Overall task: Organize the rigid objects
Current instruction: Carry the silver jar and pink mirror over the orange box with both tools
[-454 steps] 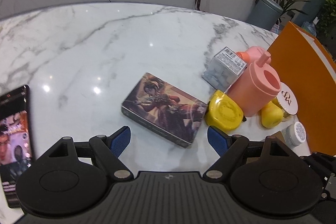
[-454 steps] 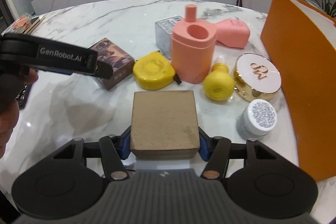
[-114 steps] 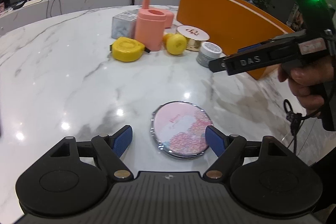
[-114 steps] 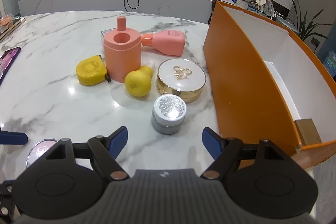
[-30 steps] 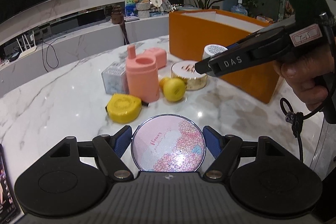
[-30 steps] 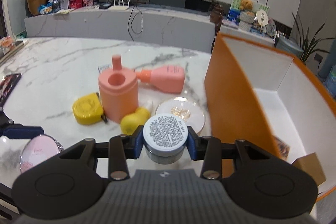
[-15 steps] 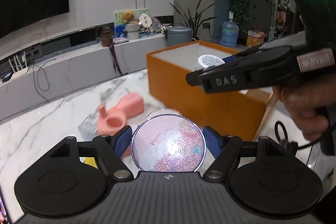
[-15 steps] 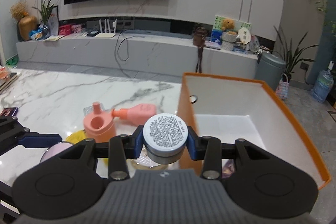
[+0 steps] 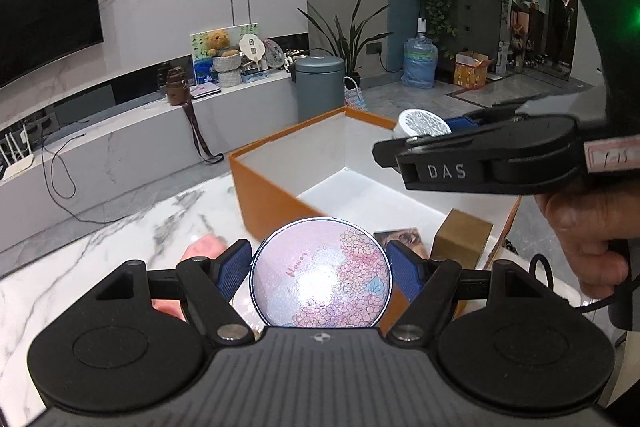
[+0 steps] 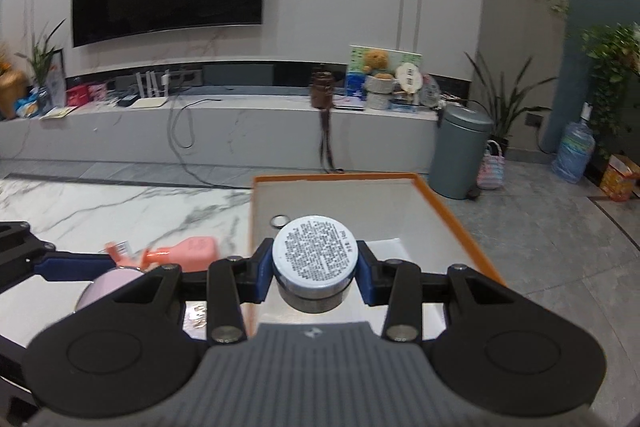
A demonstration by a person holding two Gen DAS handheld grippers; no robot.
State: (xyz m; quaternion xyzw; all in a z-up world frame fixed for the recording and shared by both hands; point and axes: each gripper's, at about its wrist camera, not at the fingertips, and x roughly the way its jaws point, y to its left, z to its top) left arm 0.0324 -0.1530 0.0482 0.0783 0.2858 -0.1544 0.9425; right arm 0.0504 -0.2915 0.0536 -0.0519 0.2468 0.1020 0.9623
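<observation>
My left gripper [image 9: 320,269] is shut on a round pink floral compact mirror [image 9: 320,273] and holds it in the air at the near wall of the orange box [image 9: 264,195]. My right gripper [image 10: 314,273] is shut on a small jar with a white printed lid [image 10: 314,253], held above the orange box's white inside [image 10: 360,203]. The jar also shows in the left wrist view [image 9: 420,123], over the box. Inside the box lie a brown cardboard cube [image 9: 462,237] and a picture box [image 9: 402,237].
The marble table [image 10: 120,203] lies left of the box, with a pink bottle [image 10: 192,253] lying on it. Behind are a low marble counter [image 10: 200,131], a grey bin [image 10: 460,151] and plants.
Both grippers have risen and moved toward the orange box with their loads. The jar now hangs over the box's inside; the mirror has reached the box's near wall.
</observation>
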